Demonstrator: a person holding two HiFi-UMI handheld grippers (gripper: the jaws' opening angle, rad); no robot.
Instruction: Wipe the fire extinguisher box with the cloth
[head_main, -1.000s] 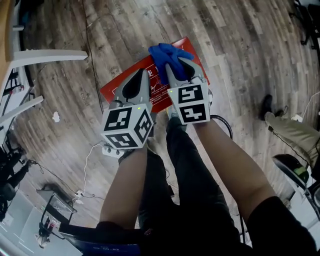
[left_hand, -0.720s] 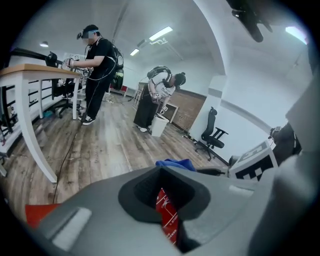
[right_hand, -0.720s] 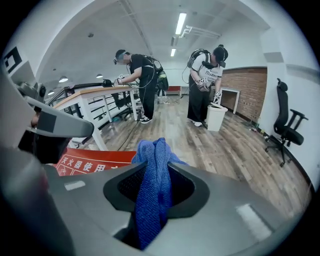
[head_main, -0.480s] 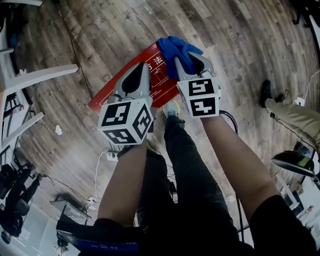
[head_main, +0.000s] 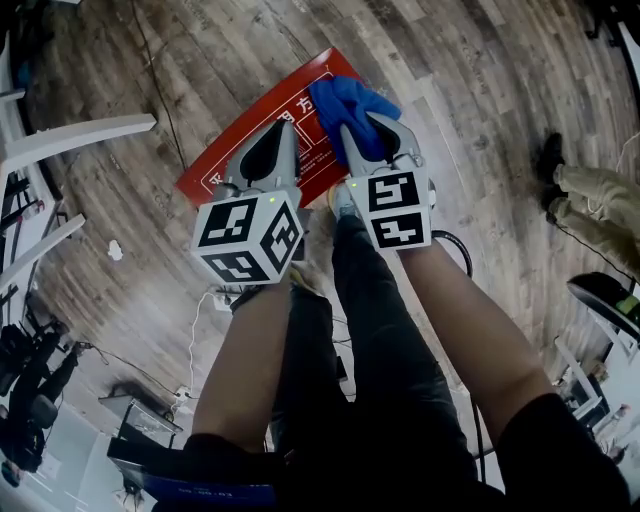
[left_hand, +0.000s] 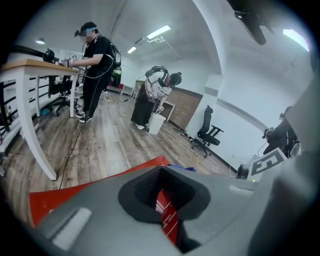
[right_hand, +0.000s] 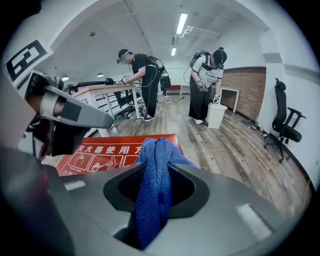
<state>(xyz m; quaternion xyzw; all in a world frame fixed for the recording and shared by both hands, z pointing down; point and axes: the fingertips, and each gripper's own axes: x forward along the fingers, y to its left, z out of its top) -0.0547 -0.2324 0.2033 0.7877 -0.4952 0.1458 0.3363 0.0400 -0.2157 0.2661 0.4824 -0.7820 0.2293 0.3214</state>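
The red fire extinguisher box (head_main: 262, 122) lies flat on the wood floor, its printed top facing up (right_hand: 97, 152). My right gripper (head_main: 372, 140) is shut on the blue cloth (head_main: 350, 103), which bunches between the jaws (right_hand: 156, 190) and rests on the box's right end. My left gripper (head_main: 270, 165) hovers over the middle of the box, jaws shut with nothing between them; through their gap the red box (left_hand: 162, 212) shows. A bit of the blue cloth (left_hand: 183, 168) peeks past the left gripper's tip.
White table legs (head_main: 80, 130) stand at the left. A white cable (head_main: 190, 330) trails on the floor near my feet. Another person's legs (head_main: 590, 190) are at the right. Other people, an office chair (left_hand: 206, 132) and a white bin (right_hand: 216, 115) are farther off.
The right gripper has kept its hold and slid the cloth a little across the box's right end. The left gripper stays shut over the box; the head view has shifted.
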